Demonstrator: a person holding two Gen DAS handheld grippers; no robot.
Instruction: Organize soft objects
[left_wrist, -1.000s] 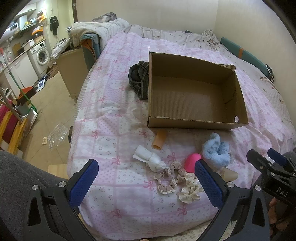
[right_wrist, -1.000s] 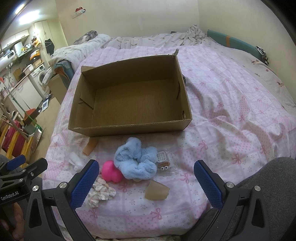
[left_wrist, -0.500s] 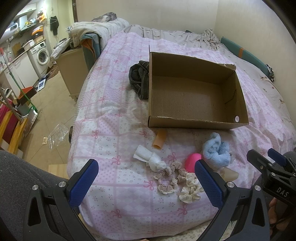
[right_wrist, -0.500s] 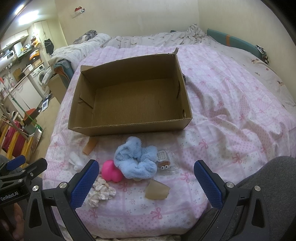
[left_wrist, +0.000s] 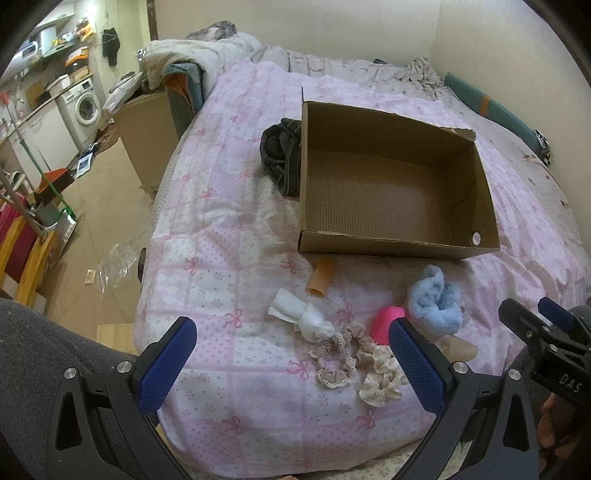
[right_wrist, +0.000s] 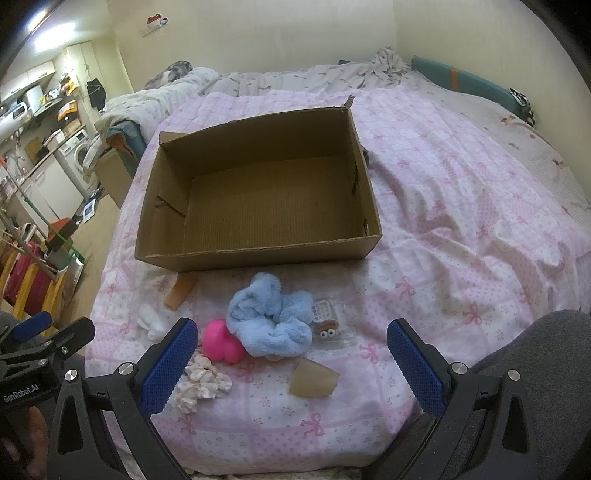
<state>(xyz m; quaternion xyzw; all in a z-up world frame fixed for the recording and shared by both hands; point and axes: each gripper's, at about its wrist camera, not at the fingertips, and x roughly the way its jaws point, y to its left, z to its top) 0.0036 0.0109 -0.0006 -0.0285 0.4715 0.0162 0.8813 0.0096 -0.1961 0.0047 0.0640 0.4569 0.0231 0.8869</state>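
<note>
Beside the box (left_wrist: 388, 192) the left view shows a dark cloth (left_wrist: 279, 155), hidden in the right view; both tongs (left_wrist: 291, 354) (right_wrist: 291, 354) gape wide, holding nothing.

Left wrist view: from above the near-left edge of the bed (left_wrist: 207, 236), facing down and forward toward the cardboard box (left_wrist: 391, 247), from some way off. Right wrist view: from the near edge further right, facing the same cardboard box (right_wrist: 258, 254), slightly nearer. Shared by both: the box, the blue fluffy cloth (left_wrist: 436, 302) (right_wrist: 269, 317) and pink object (left_wrist: 388, 321) (right_wrist: 221, 341) before the box.
</note>
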